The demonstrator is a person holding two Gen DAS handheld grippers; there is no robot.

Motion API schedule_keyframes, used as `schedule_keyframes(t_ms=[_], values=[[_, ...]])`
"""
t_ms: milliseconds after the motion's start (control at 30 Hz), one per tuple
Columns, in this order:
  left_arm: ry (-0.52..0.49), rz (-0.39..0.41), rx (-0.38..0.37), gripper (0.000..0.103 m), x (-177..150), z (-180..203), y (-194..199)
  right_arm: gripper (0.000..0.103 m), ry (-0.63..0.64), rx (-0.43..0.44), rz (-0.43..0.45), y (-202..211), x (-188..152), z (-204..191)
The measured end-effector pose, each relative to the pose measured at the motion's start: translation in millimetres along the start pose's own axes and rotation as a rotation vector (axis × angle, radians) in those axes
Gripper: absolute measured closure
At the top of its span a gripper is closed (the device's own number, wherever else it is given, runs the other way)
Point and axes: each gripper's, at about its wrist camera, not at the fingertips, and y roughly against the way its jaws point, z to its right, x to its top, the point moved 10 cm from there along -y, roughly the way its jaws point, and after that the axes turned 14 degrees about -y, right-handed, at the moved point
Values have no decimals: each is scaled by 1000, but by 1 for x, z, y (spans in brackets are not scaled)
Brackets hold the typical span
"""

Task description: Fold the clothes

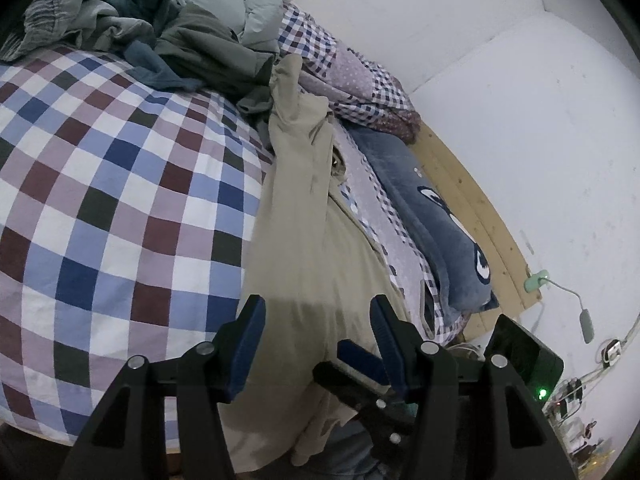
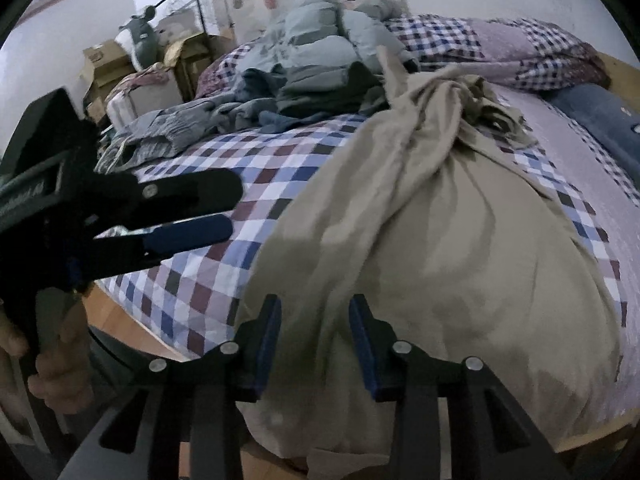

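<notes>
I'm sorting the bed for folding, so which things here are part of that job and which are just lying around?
Job:
beige garment
pile of grey-green clothes
left gripper
right gripper

Lying about:
checked bedspread
blue plush pillow
cardboard boxes

The beige garment [image 2: 432, 248] is running off the bottom edge of both views, so you are not seeing its near hem, and its far end is bunching into a knot of folds too tangled to read. In the right wrist view, your left hand [image 2: 52, 364] is being cropped by the left edge. The pile of grey-green clothes [image 1: 160, 12] is blurring together, its separate pieces impossible to tell apart, and it is covering the far part of the checked bedspread [image 1: 100, 200].
</notes>
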Motion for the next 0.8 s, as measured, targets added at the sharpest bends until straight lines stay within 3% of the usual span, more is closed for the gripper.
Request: schedule_keyframes(t_ms=[200, 367, 633, 800], values=[[-3, -2, -3, 44, 1, 0, 0, 71, 6, -16, -26, -8, -5, 1], [-1, 1, -9, 44, 1, 1, 0, 96, 23, -25, -21, -9, -5, -1], [-18, -2, -53, 44, 2, 11, 1, 101, 27, 29, 39, 4, 3, -12], [-23, -11, -54, 44, 2, 12, -1, 101, 67, 116, 50, 12, 1, -36]])
